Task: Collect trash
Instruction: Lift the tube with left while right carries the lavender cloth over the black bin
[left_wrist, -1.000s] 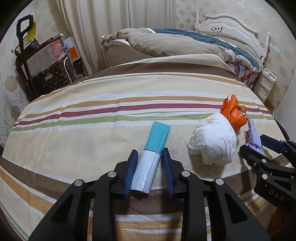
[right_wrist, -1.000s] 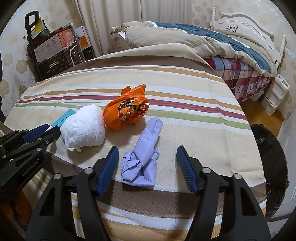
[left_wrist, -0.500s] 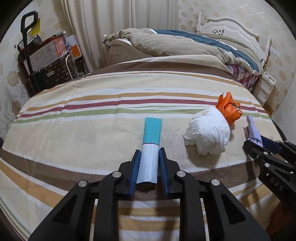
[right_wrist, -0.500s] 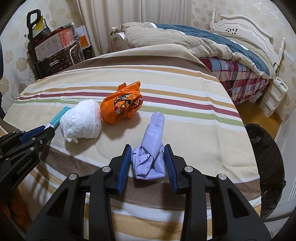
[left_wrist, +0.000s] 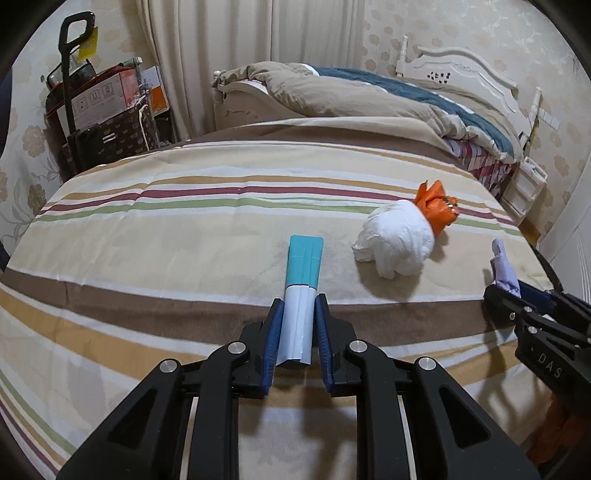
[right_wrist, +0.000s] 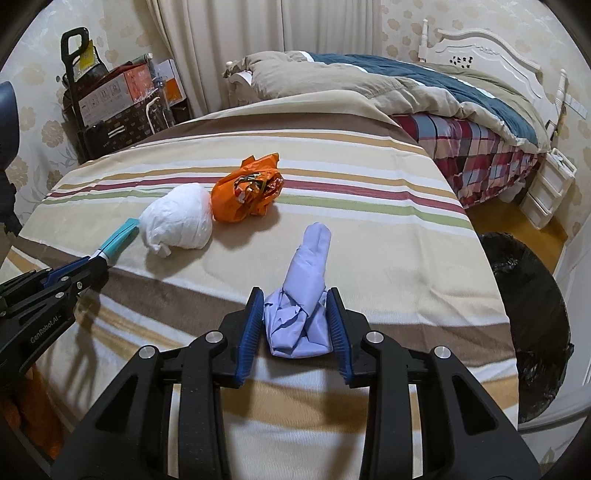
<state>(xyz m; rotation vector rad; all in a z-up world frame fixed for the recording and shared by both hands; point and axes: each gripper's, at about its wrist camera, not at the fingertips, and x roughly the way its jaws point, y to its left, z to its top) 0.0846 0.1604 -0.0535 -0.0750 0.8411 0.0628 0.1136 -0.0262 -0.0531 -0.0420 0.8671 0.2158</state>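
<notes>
My left gripper (left_wrist: 298, 310) is shut on the white end of a teal and white packet (left_wrist: 301, 291), which also shows in the right wrist view (right_wrist: 118, 240). My right gripper (right_wrist: 295, 306) is shut on a crumpled lilac wrapper (right_wrist: 303, 295), whose tip shows in the left wrist view (left_wrist: 501, 264). A white crumpled paper wad (left_wrist: 399, 238) (right_wrist: 177, 221) and an orange crumpled bag (left_wrist: 436, 206) (right_wrist: 247, 192) lie on the striped cloth (left_wrist: 184, 229) between the two grippers.
A black bin bag (right_wrist: 524, 314) stands on the floor to the right of the table's edge. A bed with a beige and blue duvet (right_wrist: 369, 81) is behind. Boxes and a trolley (left_wrist: 96, 107) stand at the back left.
Both grippers went from open to shut: the left closed on the teal and white packet, the right on the lilac wrapper. Both have since pulled back a little with their items.
</notes>
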